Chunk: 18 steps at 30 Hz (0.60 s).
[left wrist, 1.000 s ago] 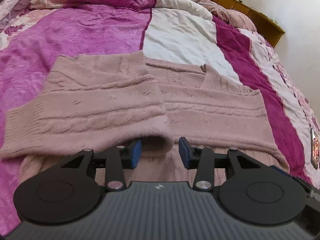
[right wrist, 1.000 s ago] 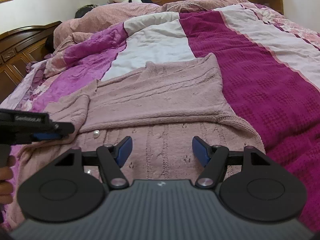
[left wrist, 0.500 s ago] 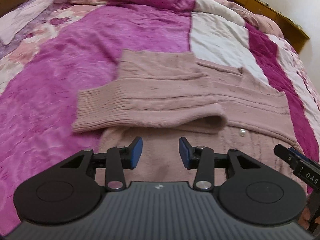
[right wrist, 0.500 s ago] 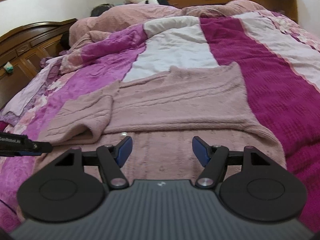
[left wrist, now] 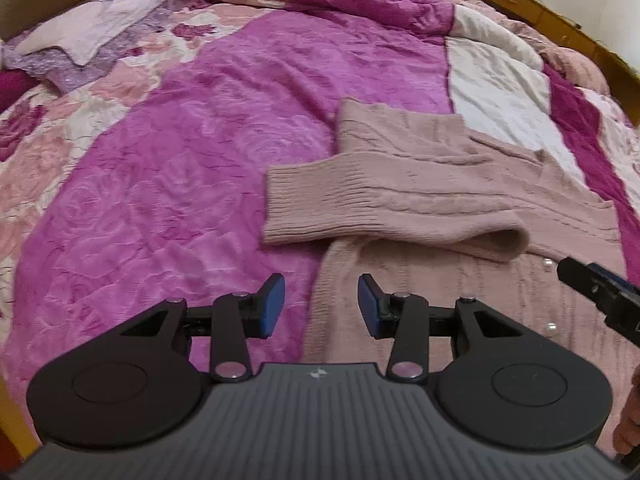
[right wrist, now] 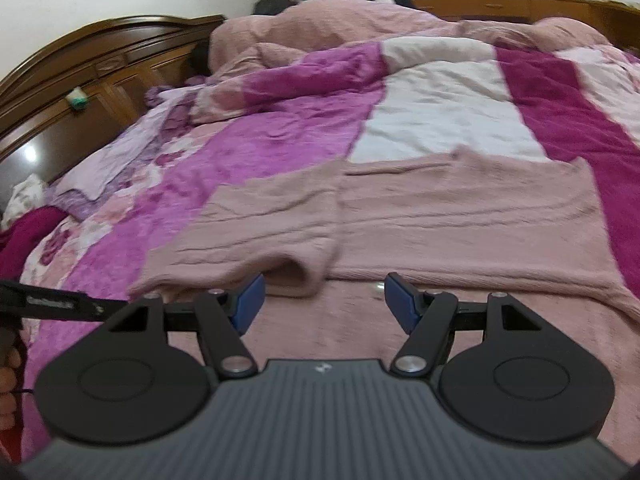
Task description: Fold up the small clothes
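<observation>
1. the pink knitted sweater (left wrist: 460,208) lies flat on the bed's patchwork quilt (left wrist: 180,160), ahead of both sets of jaws; its long axis runs side to side across both views.
2. in the left wrist view one sleeve (left wrist: 360,204) is folded across the body, its ribbed cuff pointing left and its rounded fold pointing right, just ahead of the jaws.
3. the left gripper (left wrist: 321,306) hangs above the sweater's left edge with jaws spread and nothing between them; the left pad is over the quilt, the right pad over knit.
4. the right gripper (right wrist: 324,302) has its jaws spread wider, also empty, over the lower part of the sweater (right wrist: 460,216); the folded sleeve's open fold (right wrist: 288,272) sits just beyond the left pad.
5. the sweater's near hem is hidden under the gripper bodies in both views, and its right side is cut off in the left wrist view.
6. the right wrist view is blurred, so the knit pattern is hard to read; a few pearl-like buttons (left wrist: 548,266) show near the other gripper's tip at the right edge.
7. fingers (right wrist: 10,368) holding the left gripper show at the left edge, mostly cut off.
</observation>
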Each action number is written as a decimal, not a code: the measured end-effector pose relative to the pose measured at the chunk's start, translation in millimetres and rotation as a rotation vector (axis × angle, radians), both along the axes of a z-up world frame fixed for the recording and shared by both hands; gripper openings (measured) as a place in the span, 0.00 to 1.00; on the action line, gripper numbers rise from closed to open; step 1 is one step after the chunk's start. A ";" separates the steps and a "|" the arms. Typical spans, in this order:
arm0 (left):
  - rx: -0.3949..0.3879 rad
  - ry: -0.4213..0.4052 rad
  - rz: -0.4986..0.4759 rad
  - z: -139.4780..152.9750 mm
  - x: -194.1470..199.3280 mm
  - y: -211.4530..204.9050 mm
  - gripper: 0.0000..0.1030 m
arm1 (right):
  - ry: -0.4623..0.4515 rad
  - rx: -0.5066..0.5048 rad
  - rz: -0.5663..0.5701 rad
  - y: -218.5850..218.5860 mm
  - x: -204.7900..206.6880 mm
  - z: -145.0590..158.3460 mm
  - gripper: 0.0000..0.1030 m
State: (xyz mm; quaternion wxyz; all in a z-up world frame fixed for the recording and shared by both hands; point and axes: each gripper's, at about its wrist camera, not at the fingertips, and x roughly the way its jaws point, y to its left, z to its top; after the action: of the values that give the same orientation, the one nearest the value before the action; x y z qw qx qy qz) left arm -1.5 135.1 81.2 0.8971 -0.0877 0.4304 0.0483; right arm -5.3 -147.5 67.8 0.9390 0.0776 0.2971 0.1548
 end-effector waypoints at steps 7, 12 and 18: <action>-0.007 0.001 0.061 -0.4 -10.5 22.2 0.47 | -0.022 -0.029 0.144 49.9 10.3 6.8 0.66; -0.016 0.006 0.093 -2.2 -17.4 36.3 0.47 | -0.041 -0.064 0.255 89.0 17.4 7.1 0.66; -0.014 0.012 0.119 -5.9 -21.2 47.1 0.47 | -0.032 -0.114 0.335 123.1 26.0 -2.4 0.66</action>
State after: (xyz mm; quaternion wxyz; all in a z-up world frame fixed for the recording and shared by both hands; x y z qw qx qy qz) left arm -22.7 182.1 75.3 0.8894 -0.1194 0.4301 0.0991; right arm 20.7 -24.4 65.5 0.9077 -0.0290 0.2990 0.2931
